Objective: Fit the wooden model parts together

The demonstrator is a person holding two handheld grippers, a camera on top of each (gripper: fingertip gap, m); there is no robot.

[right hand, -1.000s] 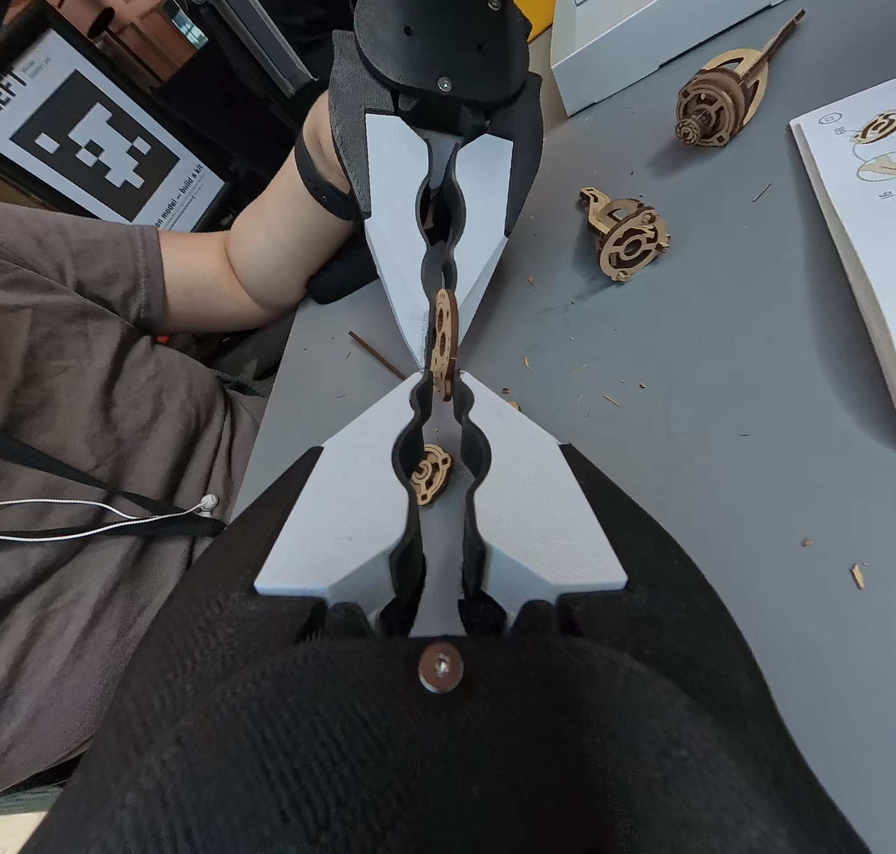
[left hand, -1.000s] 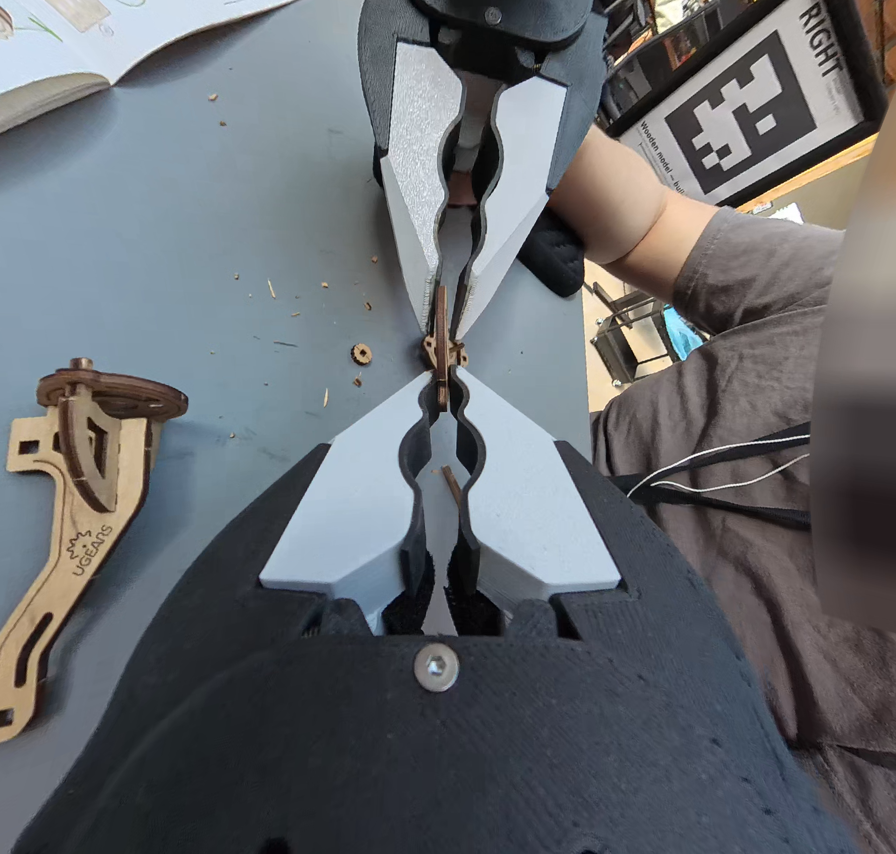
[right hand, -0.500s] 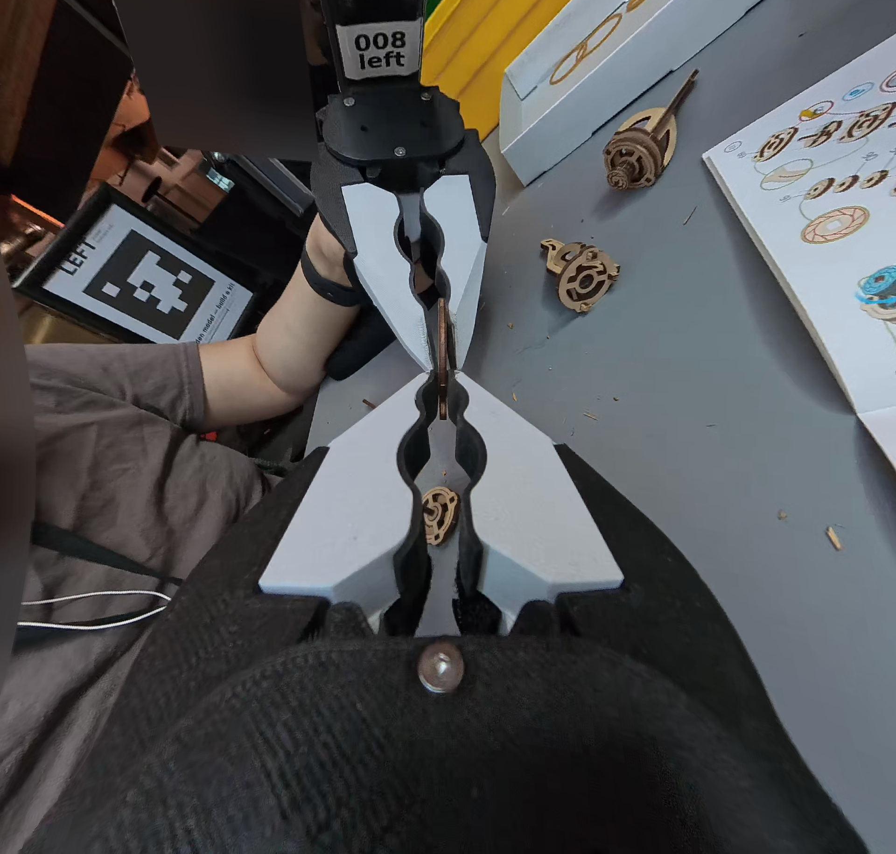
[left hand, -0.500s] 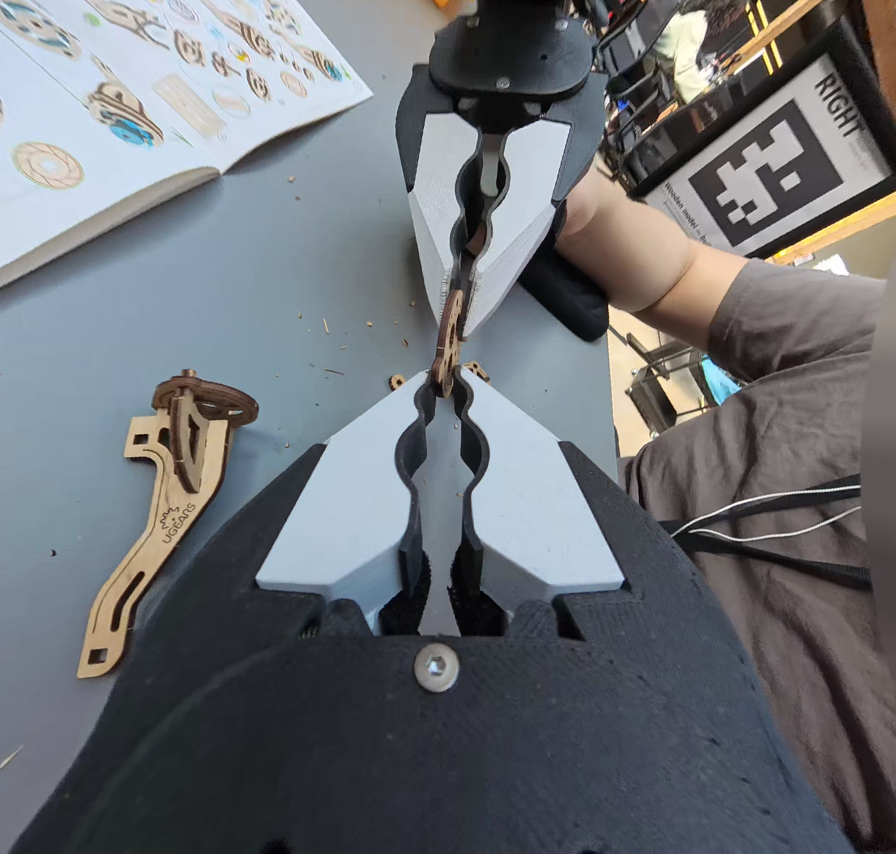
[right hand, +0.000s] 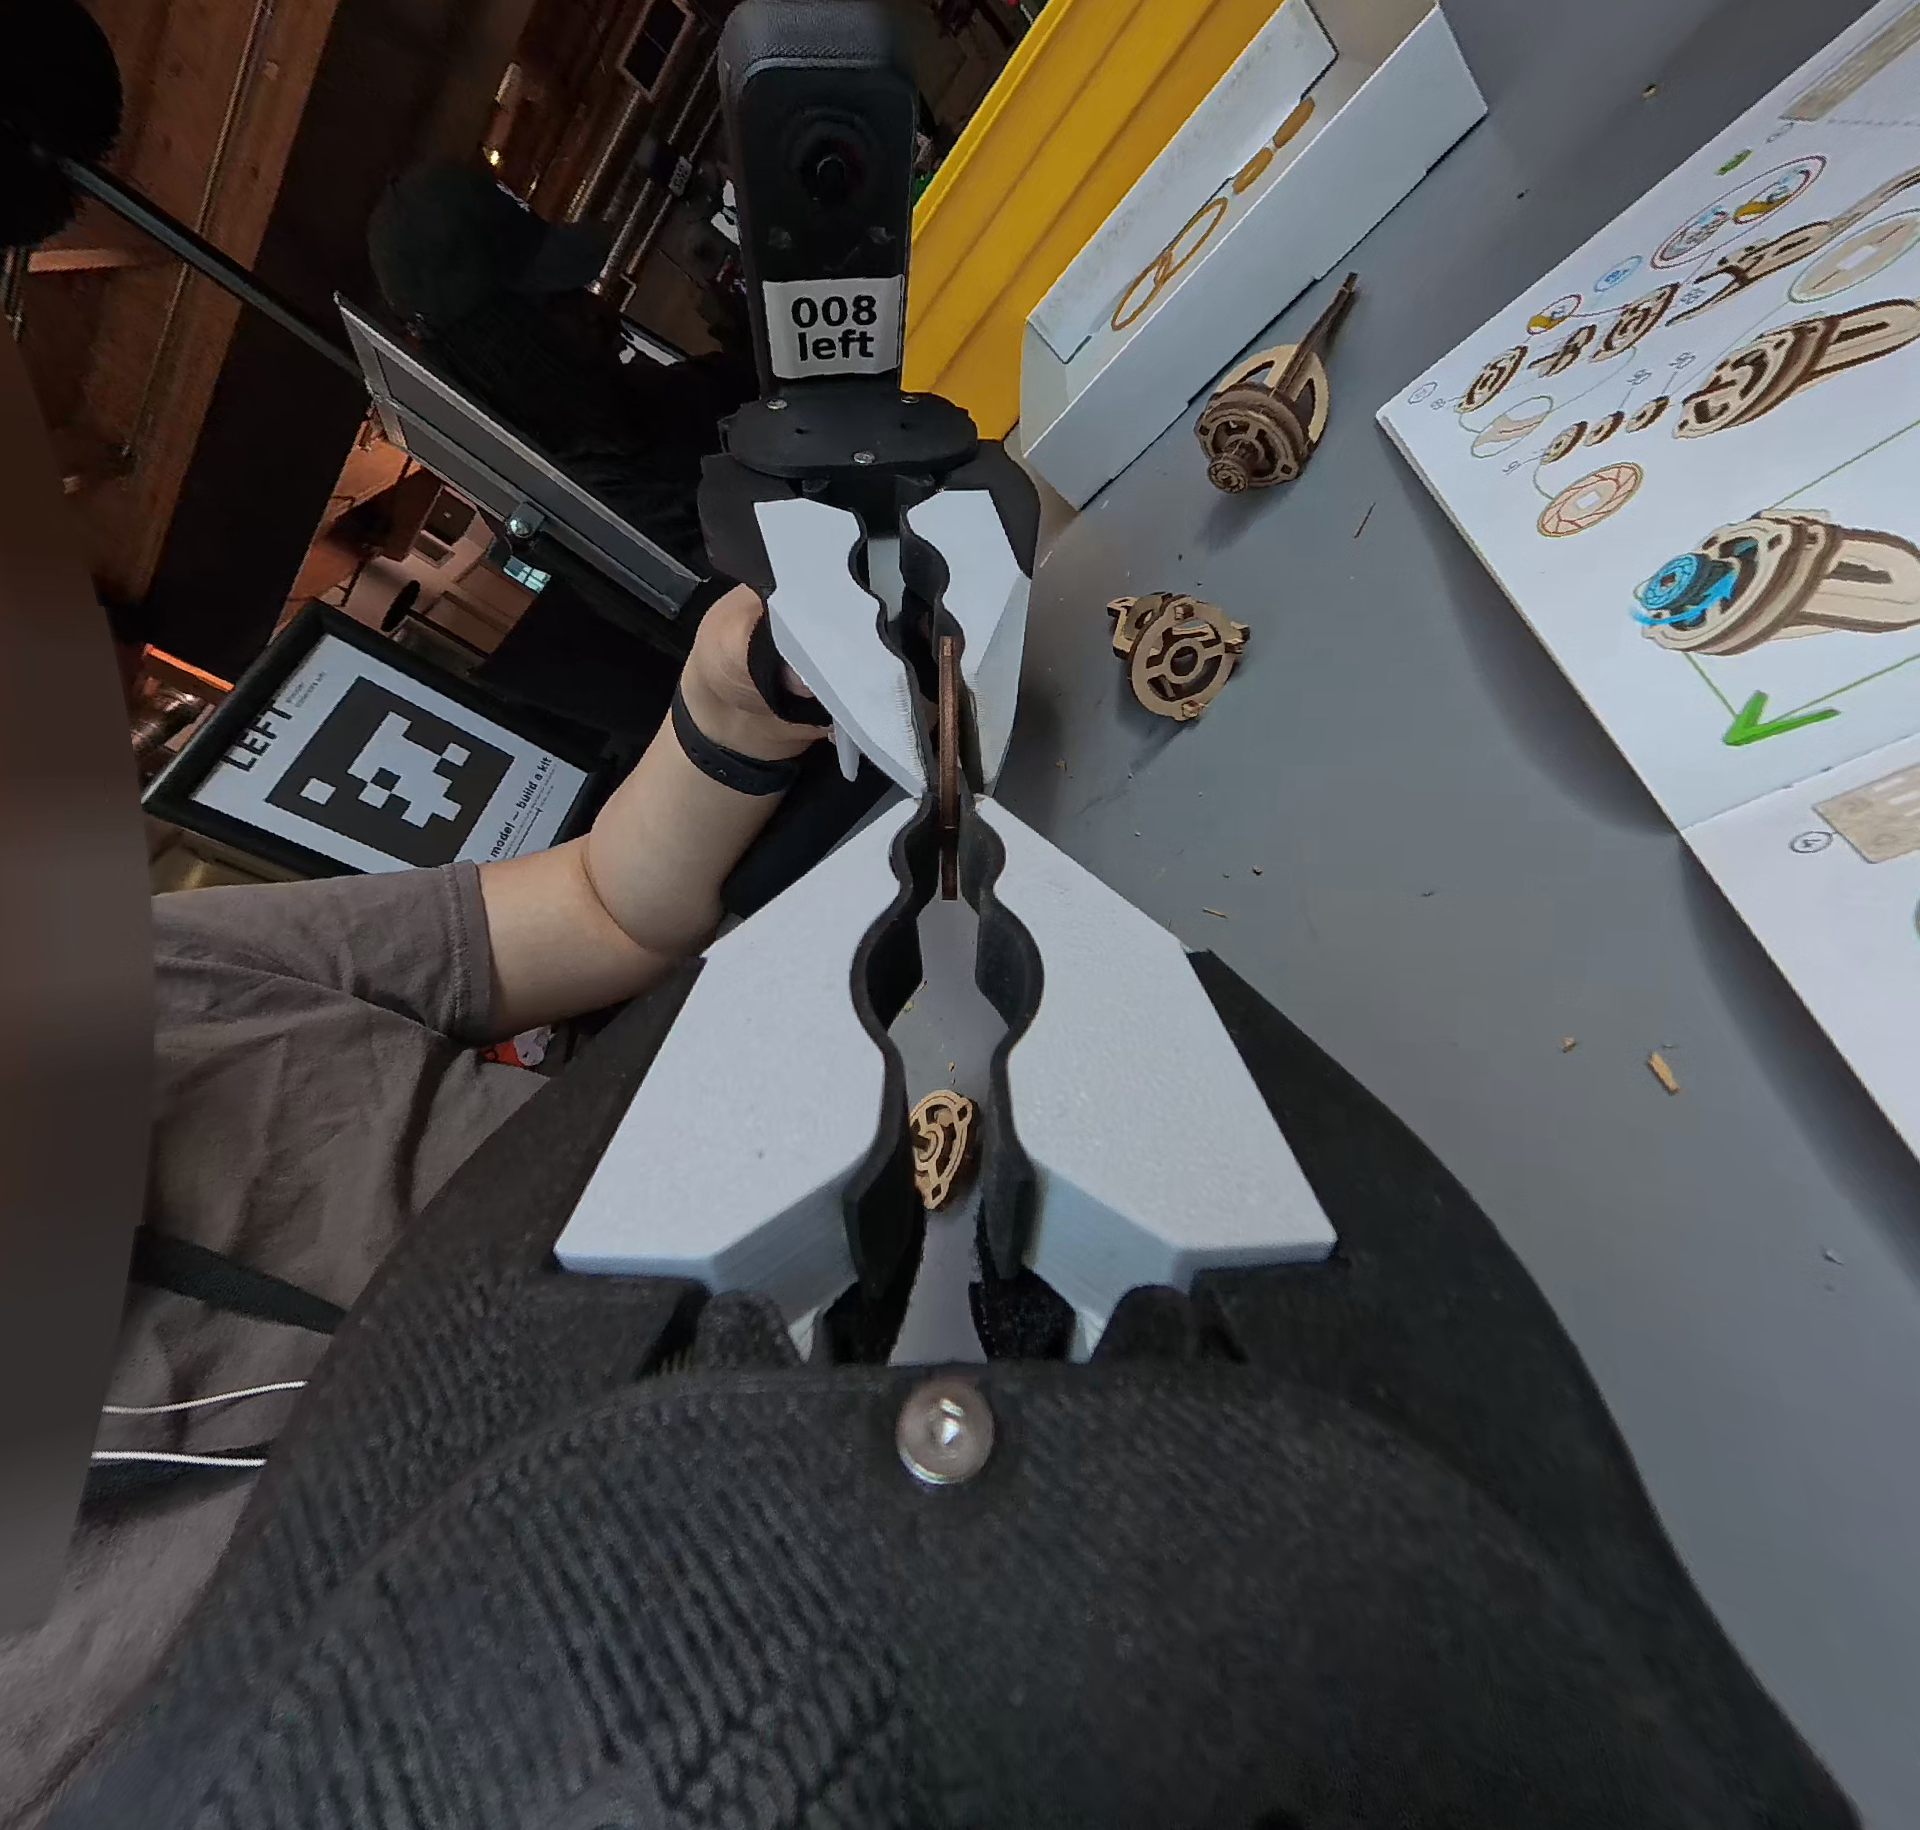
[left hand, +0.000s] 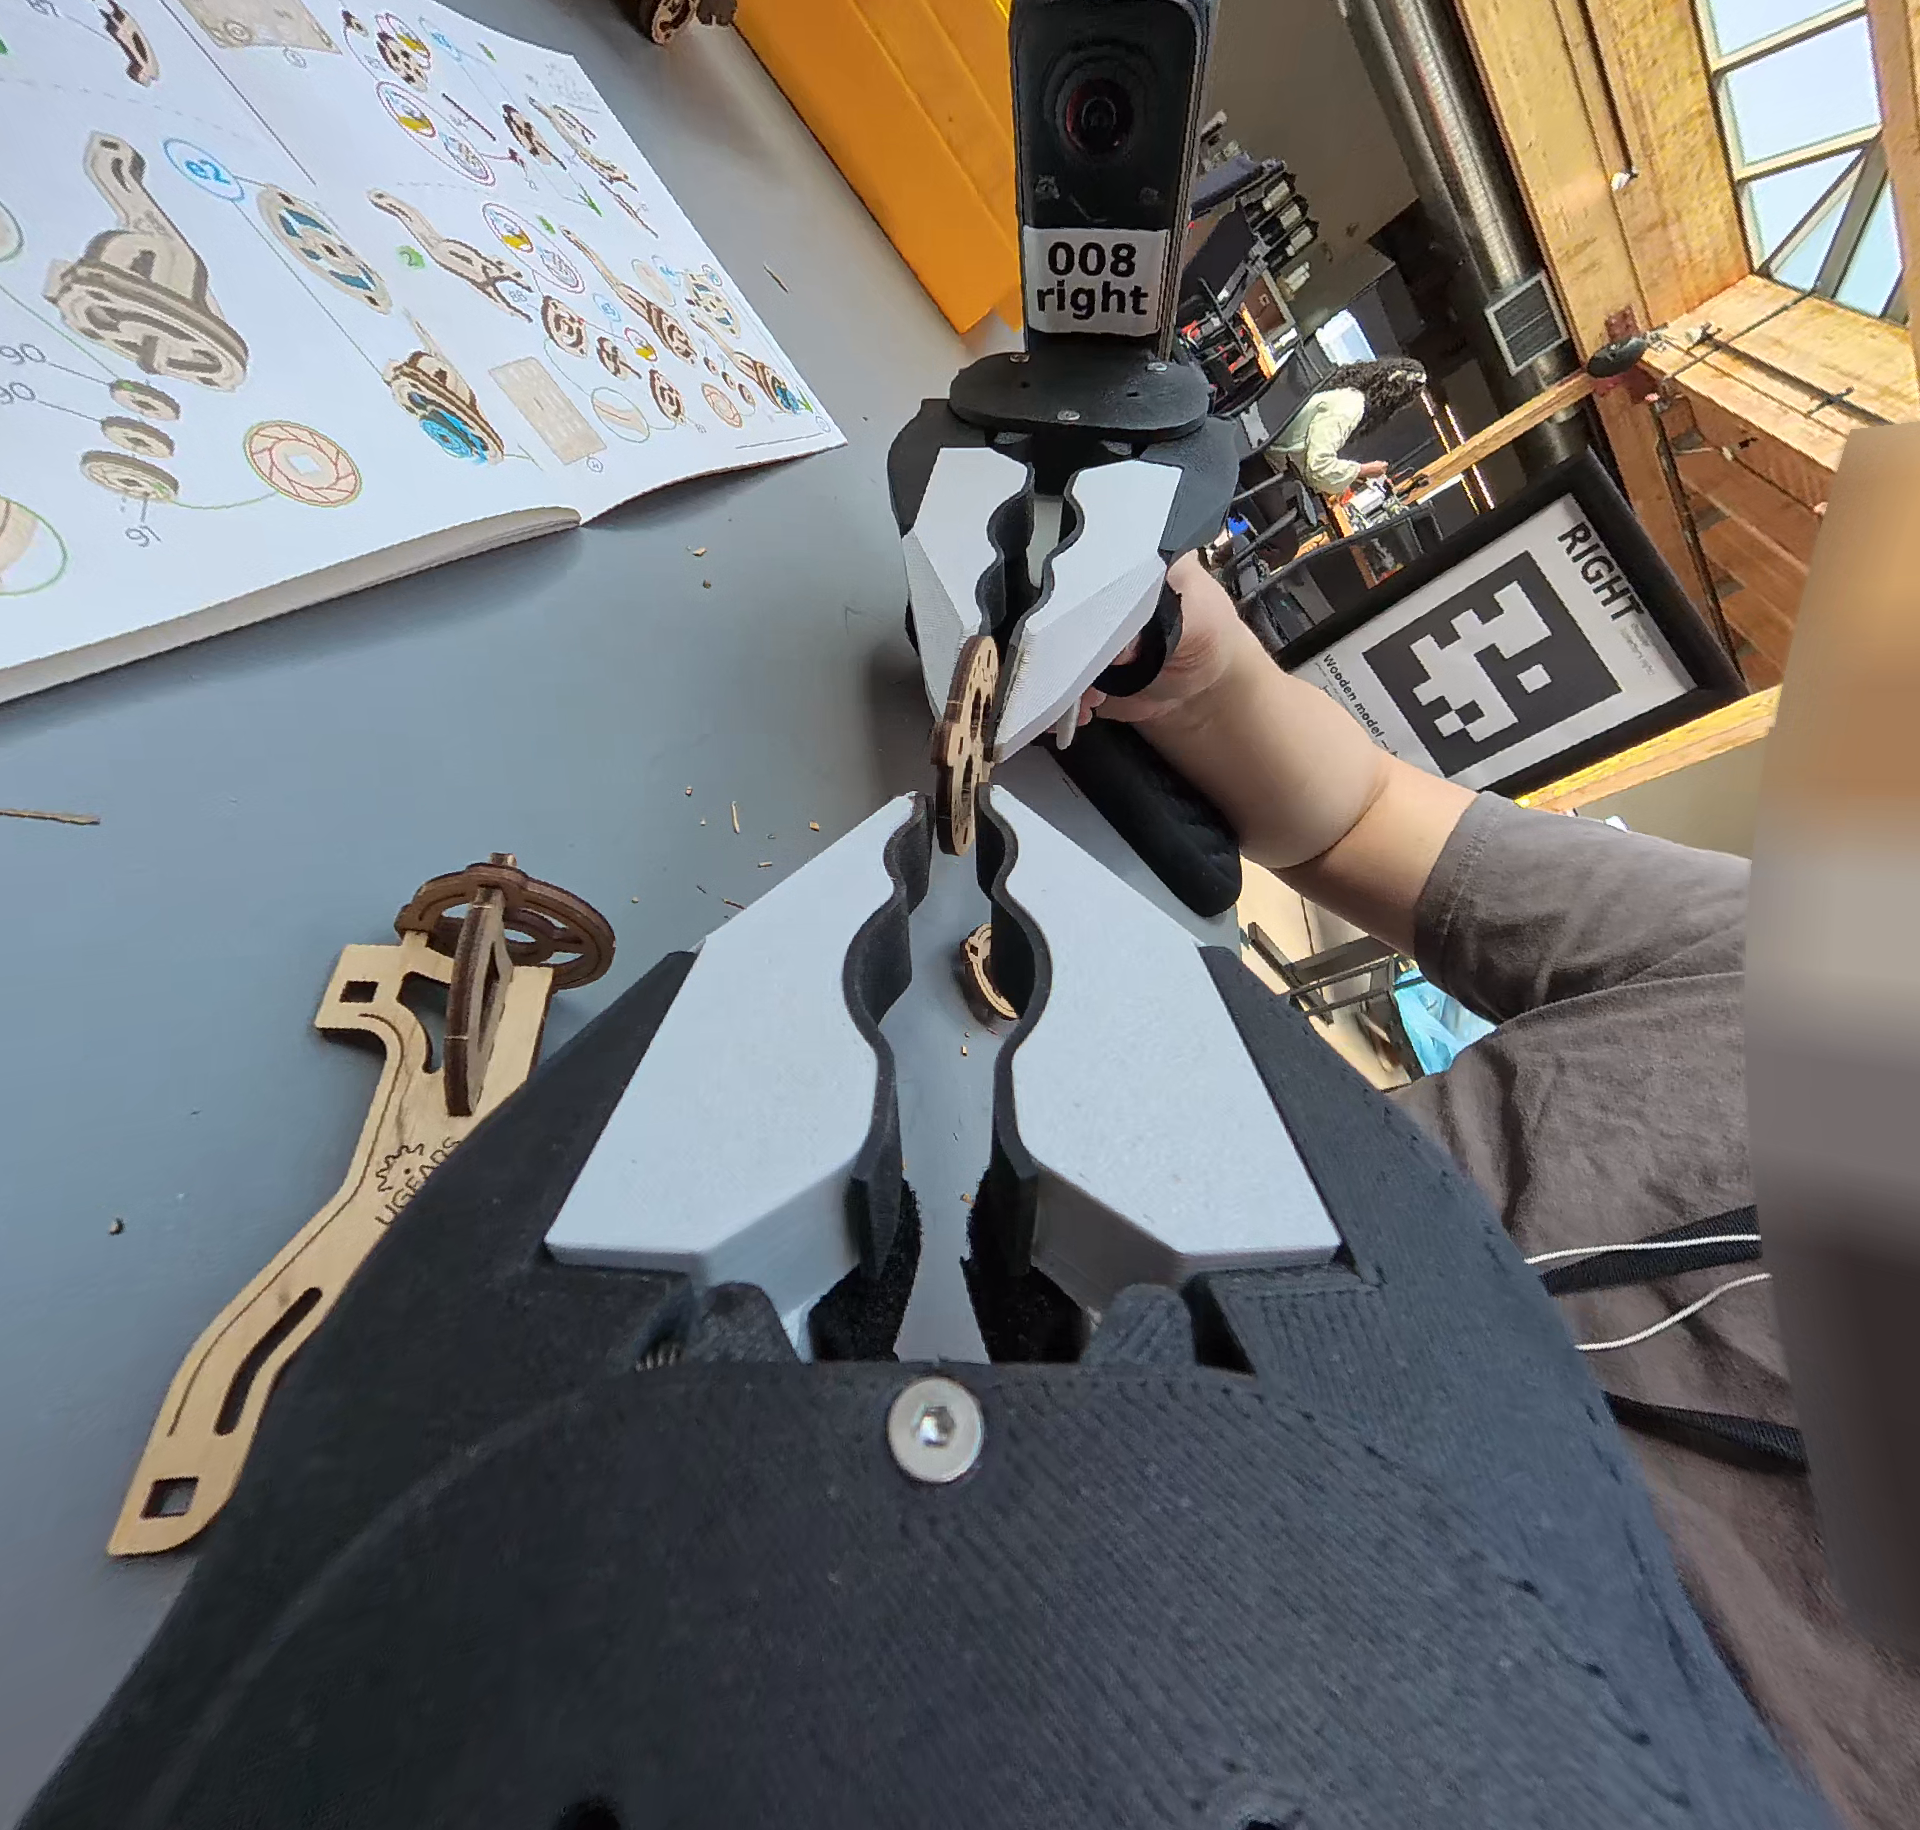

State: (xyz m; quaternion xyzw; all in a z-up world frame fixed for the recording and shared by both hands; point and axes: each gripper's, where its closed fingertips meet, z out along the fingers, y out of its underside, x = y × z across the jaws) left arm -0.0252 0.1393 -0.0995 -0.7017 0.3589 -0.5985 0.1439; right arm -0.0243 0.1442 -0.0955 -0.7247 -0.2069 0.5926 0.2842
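A round wooden disc (left hand: 961, 741) with cut-outs is held in the air between my two grippers, above the grey table (left hand: 468, 741). My right gripper (left hand: 987, 720) is shut on its upper part. My left gripper (left hand: 951, 809) is closed around its lower edge. In the right wrist view the disc (right hand: 947, 689) shows edge-on between my right gripper (right hand: 948, 809) and my left gripper (right hand: 940, 752). A small wooden part (left hand: 987, 970) lies on the table under the jaws and also shows in the right wrist view (right hand: 940, 1146).
A flat wooden arm with a wheel (left hand: 416, 1105) lies at the left. An open instruction booklet (left hand: 312, 326) lies beyond it. Two wooden assemblies (right hand: 1262, 419) (right hand: 1174, 653), a white box (right hand: 1247, 222) and a yellow bin (right hand: 1039, 170) stand farther off. The person's torso is beside the table edge. The tips of both grippers are at nearly the same place.
Both grippers have lifted and tilted up from the table with the disc still between them. More of the booklet and the room now shows.
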